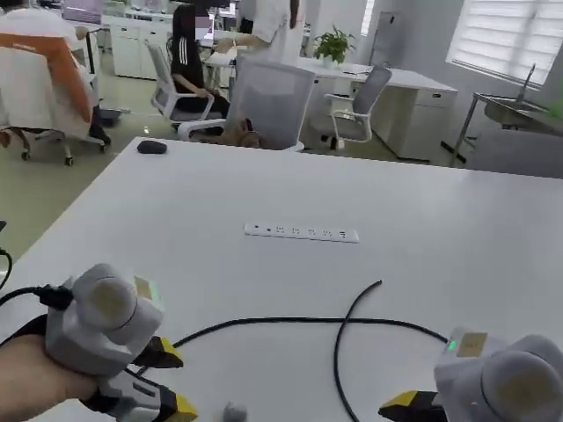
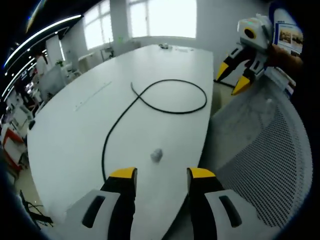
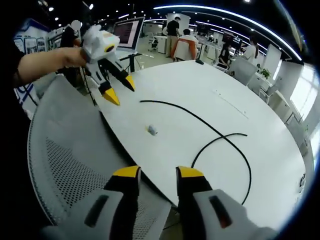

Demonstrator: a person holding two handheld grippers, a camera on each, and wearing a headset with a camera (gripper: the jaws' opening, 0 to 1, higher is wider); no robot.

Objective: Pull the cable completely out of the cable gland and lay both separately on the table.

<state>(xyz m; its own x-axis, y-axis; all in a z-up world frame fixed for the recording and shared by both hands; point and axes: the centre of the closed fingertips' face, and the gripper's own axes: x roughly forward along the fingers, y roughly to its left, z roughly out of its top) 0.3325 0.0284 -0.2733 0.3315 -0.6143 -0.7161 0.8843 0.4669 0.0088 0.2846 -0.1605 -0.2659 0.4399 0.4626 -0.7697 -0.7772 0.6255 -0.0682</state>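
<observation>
Fingers (image 2: pixel 123 174) of the left gripper (image 2: pixel 162 175) hang parted and empty at the table (image 1: pixel 422 229) edge. The grey cable gland (image 2: pixel 156 155) lies just ahead, apart from the black cable (image 1: pixel 290 321) running crosswise beyond. The right gripper (image 3: pixel 157 174), farther off, gapes empty too.

Separate cable (image 3: pixel 220 136) and gland (image 3: pixel 152 130) on table (image 3: pixel 190 80)

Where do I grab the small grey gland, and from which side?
Pinch the gland across its small body, probably coming in from the near table edge with the left gripper, whose open jaws face it. It lies alone, clear of the cable, so nothing blocks either jaw.
</observation>
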